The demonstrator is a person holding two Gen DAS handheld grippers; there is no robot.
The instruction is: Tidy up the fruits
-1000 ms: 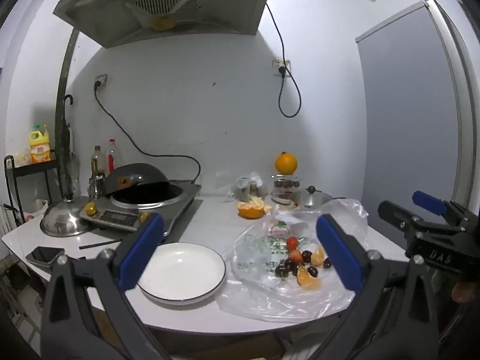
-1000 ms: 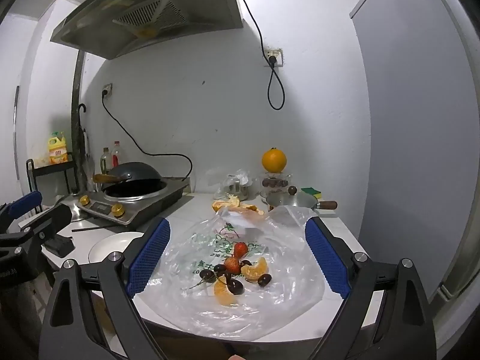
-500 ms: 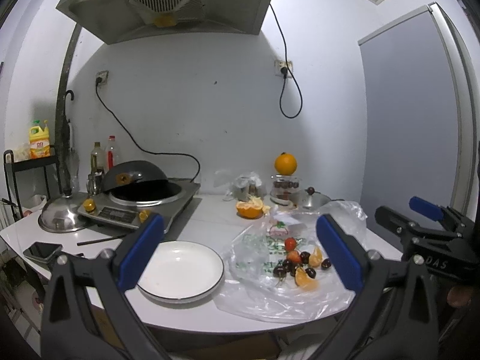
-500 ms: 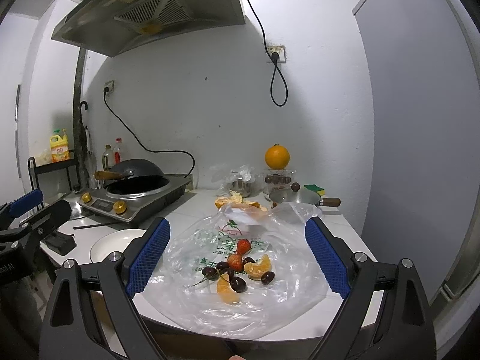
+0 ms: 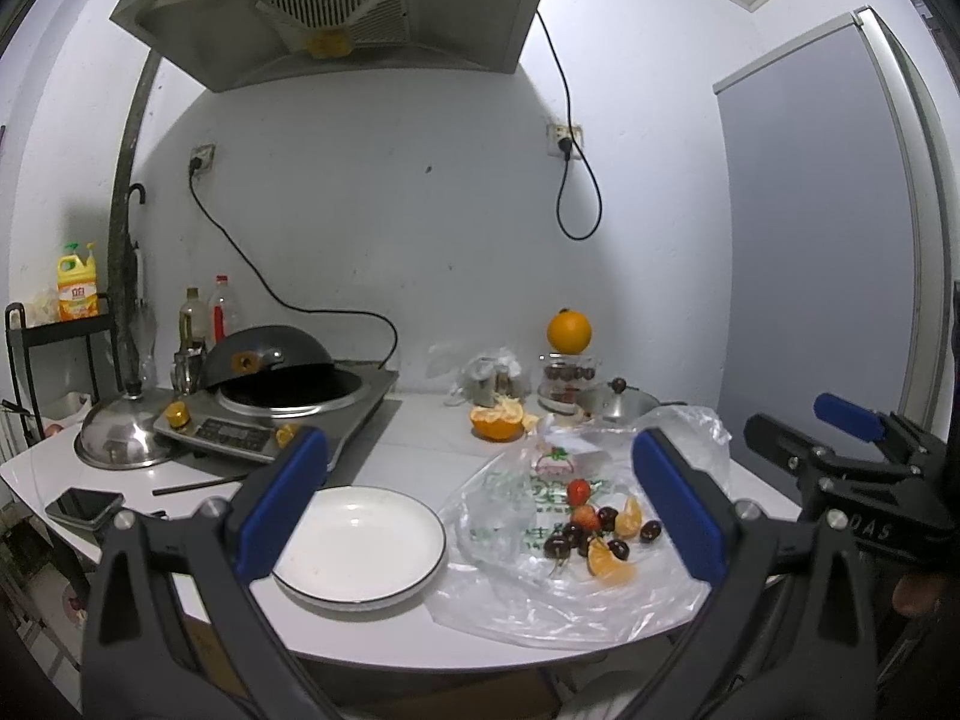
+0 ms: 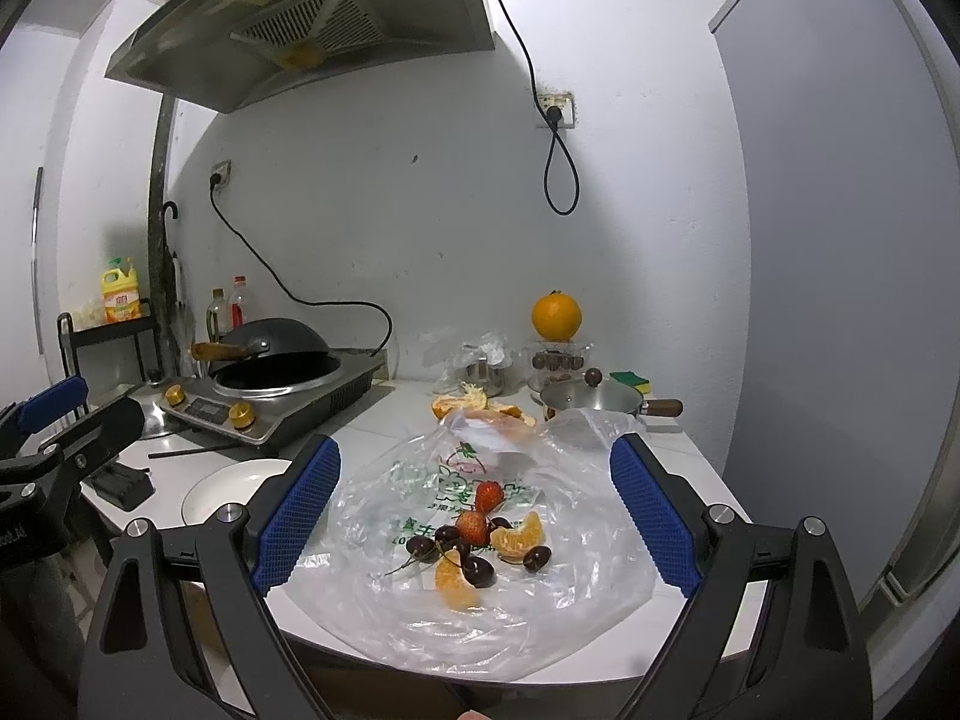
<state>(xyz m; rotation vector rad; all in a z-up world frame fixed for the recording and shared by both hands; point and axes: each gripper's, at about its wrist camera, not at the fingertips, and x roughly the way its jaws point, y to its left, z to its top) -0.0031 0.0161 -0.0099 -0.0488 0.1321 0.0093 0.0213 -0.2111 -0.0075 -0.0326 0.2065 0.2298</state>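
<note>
The fruit [image 6: 474,540] I am after lies in a small heap on a clear plastic bag [image 6: 576,594] spread over the near right part of the white counter [image 5: 414,432]: two strawberries [image 6: 488,495], dark cherries [image 6: 478,571] and two orange segments [image 6: 516,540], all touching or just beside each other. Left of the bag I see a white plate [image 5: 360,546] with nothing on it. My right gripper [image 6: 474,516] hangs above the counter edge, facing the heap, jaws wide apart and holding nothing. My left gripper [image 5: 480,510] hovers likewise in front of the plate and bag, wide open, nothing held. Farther back sit a peeled orange [image 5: 495,420], a whole orange [image 5: 569,331] on a jar, a small pot [image 6: 591,399] and a stove with a wok [image 5: 270,360].
</note>
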